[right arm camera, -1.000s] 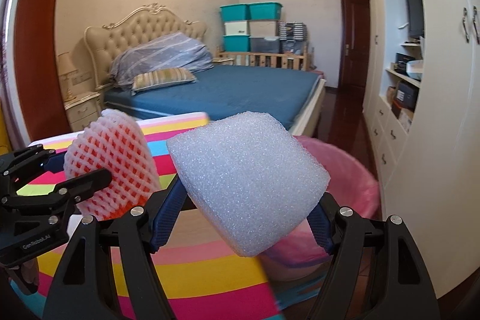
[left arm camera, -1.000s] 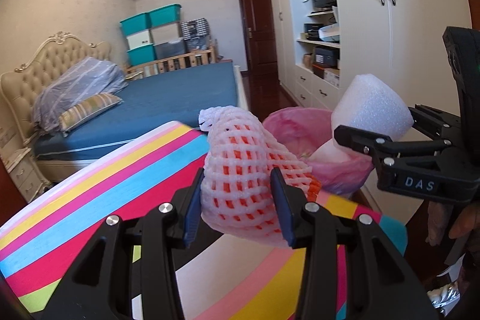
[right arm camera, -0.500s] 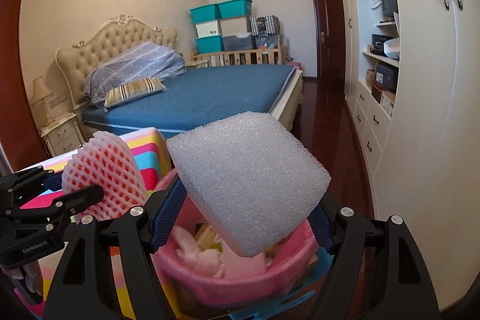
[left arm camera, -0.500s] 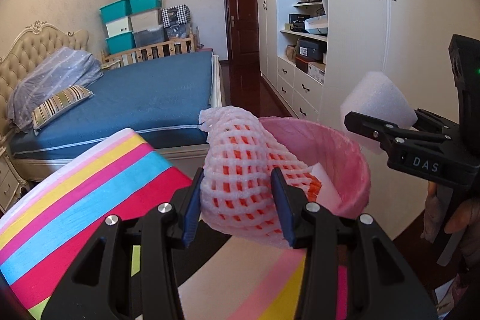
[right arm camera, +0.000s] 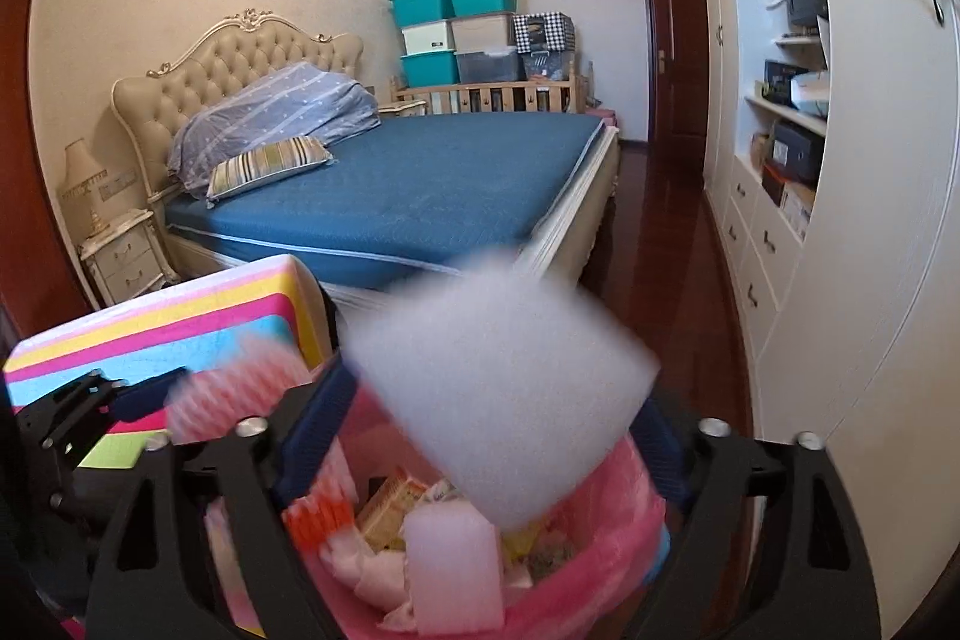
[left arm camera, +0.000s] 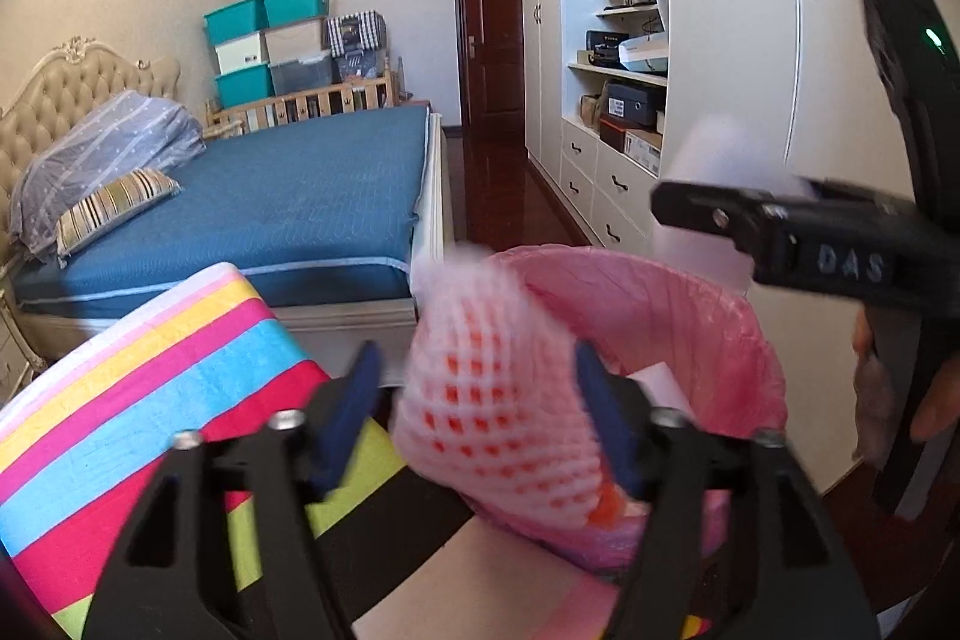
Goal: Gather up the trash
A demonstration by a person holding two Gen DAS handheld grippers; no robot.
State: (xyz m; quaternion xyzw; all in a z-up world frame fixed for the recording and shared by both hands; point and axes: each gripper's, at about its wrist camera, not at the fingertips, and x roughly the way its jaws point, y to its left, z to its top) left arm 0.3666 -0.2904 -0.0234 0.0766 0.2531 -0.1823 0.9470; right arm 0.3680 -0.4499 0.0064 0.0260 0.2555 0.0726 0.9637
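Note:
In the left wrist view my left gripper [left arm camera: 477,382] hangs over the bin with the pink liner [left arm camera: 708,304]. Its jaws are opening. The pink-and-white foam net [left arm camera: 492,400] sits blurred between them, and a gap shows beside the left pad. In the right wrist view my right gripper [right arm camera: 495,406] is above the same bin [right arm camera: 606,538]. Its jaws are opening too, with the white foam block [right arm camera: 498,376] blurred between them and loose of the pads. The bin holds foam pieces and wrappers.
The table with the striped cloth [left arm camera: 150,370] lies left of the bin. Beyond it stands a blue bed [right arm camera: 420,184]. A white wardrobe wall [left arm camera: 750,70] runs along the right, close behind the bin. A hand [left arm camera: 936,400] holds the right gripper's handle.
Both grippers have moved off the striped table to above the pink bin. Both pairs of jaws have widened, and the net and foam block now look blurred and loose.

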